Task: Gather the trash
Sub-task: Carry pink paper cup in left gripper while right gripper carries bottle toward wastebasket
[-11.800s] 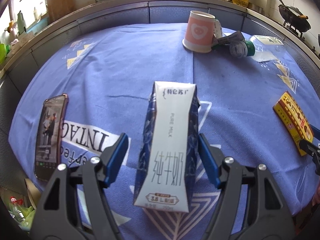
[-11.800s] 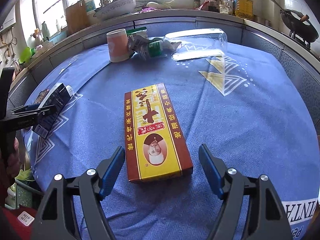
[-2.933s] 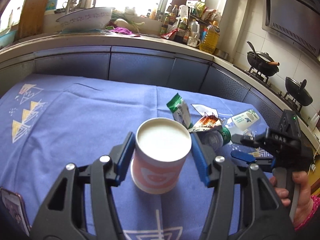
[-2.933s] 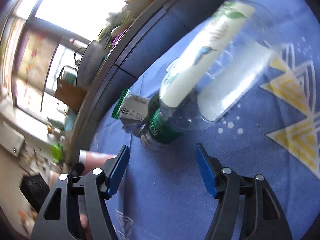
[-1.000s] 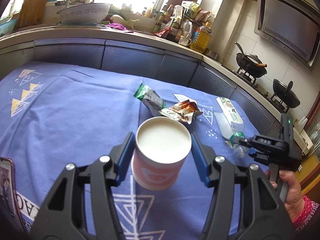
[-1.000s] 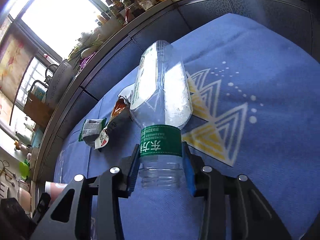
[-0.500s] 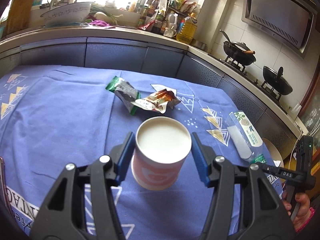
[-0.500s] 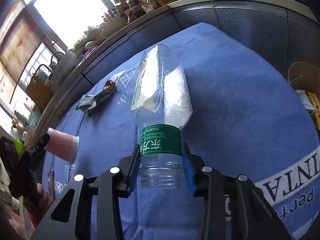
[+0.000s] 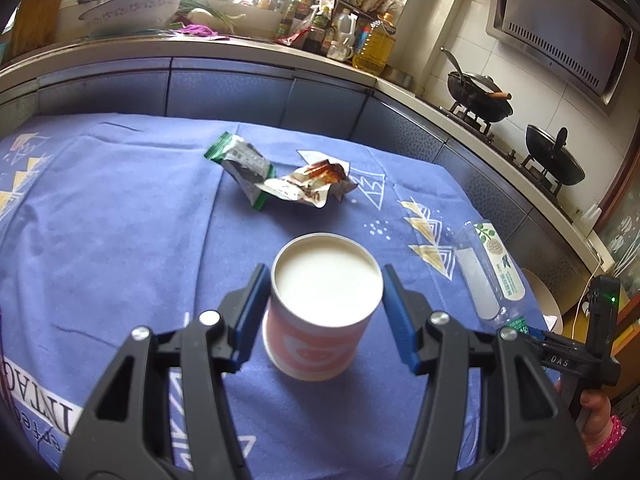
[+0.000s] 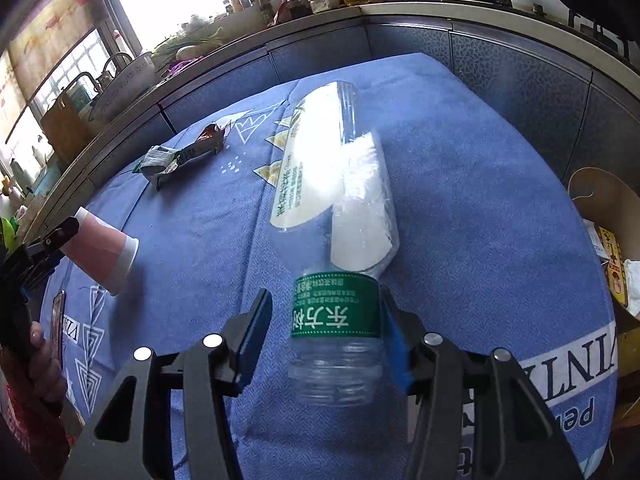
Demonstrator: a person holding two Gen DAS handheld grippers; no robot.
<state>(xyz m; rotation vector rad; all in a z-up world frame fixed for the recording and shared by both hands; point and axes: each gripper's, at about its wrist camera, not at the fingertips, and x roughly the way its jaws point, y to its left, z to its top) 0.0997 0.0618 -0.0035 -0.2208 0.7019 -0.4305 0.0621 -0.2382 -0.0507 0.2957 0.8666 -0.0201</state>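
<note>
My left gripper is shut on a pink paper cup, held above the blue tablecloth with its white end toward the camera. In the right wrist view the cup hangs at the far left in that gripper. A clear plastic bottle with a green label lies between the fingers of my right gripper. Its jaws are opening: the left pad stands clear of the bottle and the right pad still touches it. The left wrist view shows the bottle at the table's right edge.
A green wrapper and a torn brown wrapper lie mid-table. Beyond the table's right edge stands a cardboard box holding a yellow carton. A phone lies at the left. A cluttered counter and woks line the back.
My right gripper carried the bottle across the table toward its right edge, and its jaws have spread off the bottle's neck. My left gripper drifted right, still holding the cup.
</note>
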